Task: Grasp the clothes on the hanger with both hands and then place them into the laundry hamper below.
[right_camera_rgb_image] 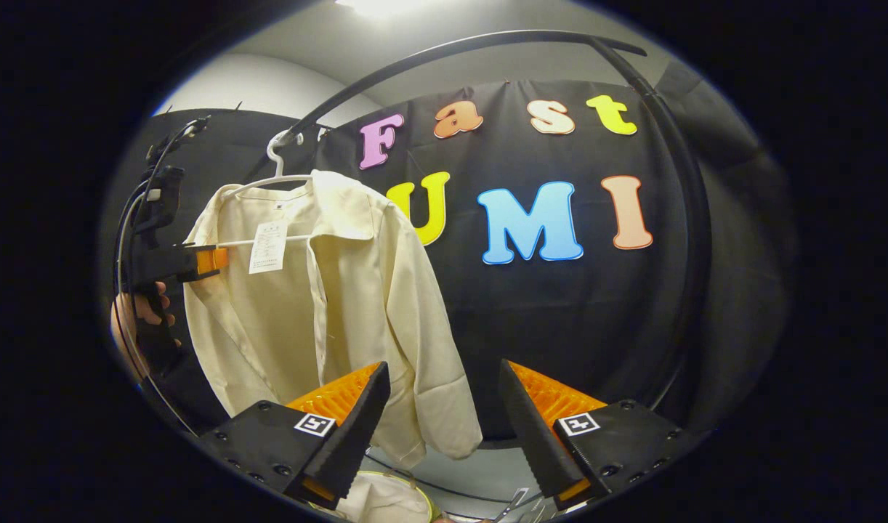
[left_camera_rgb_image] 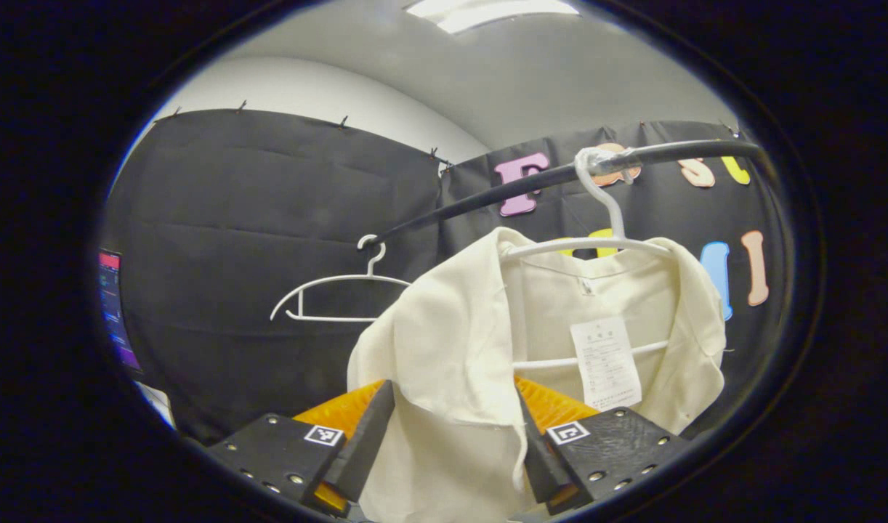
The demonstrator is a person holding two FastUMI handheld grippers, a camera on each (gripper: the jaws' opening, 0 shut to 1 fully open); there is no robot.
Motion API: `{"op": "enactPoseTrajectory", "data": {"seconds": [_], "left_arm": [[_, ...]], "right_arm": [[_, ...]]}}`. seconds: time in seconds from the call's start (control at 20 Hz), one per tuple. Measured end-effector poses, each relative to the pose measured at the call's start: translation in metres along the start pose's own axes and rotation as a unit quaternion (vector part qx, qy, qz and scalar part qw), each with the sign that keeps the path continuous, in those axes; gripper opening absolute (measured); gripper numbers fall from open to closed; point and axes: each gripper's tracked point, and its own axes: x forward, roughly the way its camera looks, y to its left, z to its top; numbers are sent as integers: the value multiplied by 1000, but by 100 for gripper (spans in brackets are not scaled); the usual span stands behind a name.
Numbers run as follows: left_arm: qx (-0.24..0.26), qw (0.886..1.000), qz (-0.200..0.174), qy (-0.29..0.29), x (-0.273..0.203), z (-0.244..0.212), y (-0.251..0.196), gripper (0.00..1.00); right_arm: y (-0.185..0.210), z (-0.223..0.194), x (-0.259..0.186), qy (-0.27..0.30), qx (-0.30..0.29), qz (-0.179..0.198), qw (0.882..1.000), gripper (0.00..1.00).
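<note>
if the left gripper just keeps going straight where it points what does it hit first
Most likely the cream shirt: its front edge already hangs between the left gripper's open fingers, with the white hanger behind. Whether fabric touches a finger is unclear.

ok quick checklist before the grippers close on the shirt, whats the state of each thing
1. Shirt hanging on its white hanger, on the rail: ok.
2. Left gripper open with shirt fabric between its fingers: ok.
3. Right gripper open: ok.
4. Right gripper at the shirt: not ok, its fingers frame the sleeve edge from a distance.
5. Empty hanger apart from the shirt: ok.
6. Hamper below: cannot tell, just a rim and some cloth show between the right fingers.
</note>
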Motion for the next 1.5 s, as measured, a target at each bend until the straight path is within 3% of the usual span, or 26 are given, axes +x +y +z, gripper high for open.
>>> {"op": "enactPoseTrajectory", "data": {"seconds": [0.05, 0.15, 0.35, 0.4, 0.55, 0.6, 0.65, 0.9, 1.25, 1.5], "left_arm": [[3, 1000, 1, 1, 3, -1, 1, 69], [15, 1000, 15, -1, 3, 0, 6, 65], [6, 1000, 11, -13, 0, 6, 17, 12], [0, 1000, -5, -8, 0, 4, 14, 7], [-21, 998, -60, 2, -3, 4, 10, 2], [-26, 996, -80, 8, -5, 4, 9, 2], [-30, 995, -93, 11, -8, 5, 12, 2], [-41, 987, -158, 7, -16, 9, 9, 2], [-82, 979, -187, 11, -11, 4, 9, 2], [-92, 976, -198, 10, -4, 5, 8, 2]], "right_arm": [[1, -4, 4, 6, 3, 6, 1000, 96], [6, -11, 9, 19, 12, 18, 1000, 96], [17, -22, 17, 34, 12, 36, 999, 96], [21, -24, 20, 38, 13, 39, 998, 96], [34, -16, 19, 30, 8, 42, 999, 93], [38, -11, 18, 24, 3, 40, 999, 96], [45, -7, 15, 20, 1, 41, 999, 92], [91, 37, 7, -12, 23, 53, 998, 96], [136, 79, 33, -21, 27, 64, 997, 96], [150, 92, 40, -22, 29, 43, 998, 96]]}}
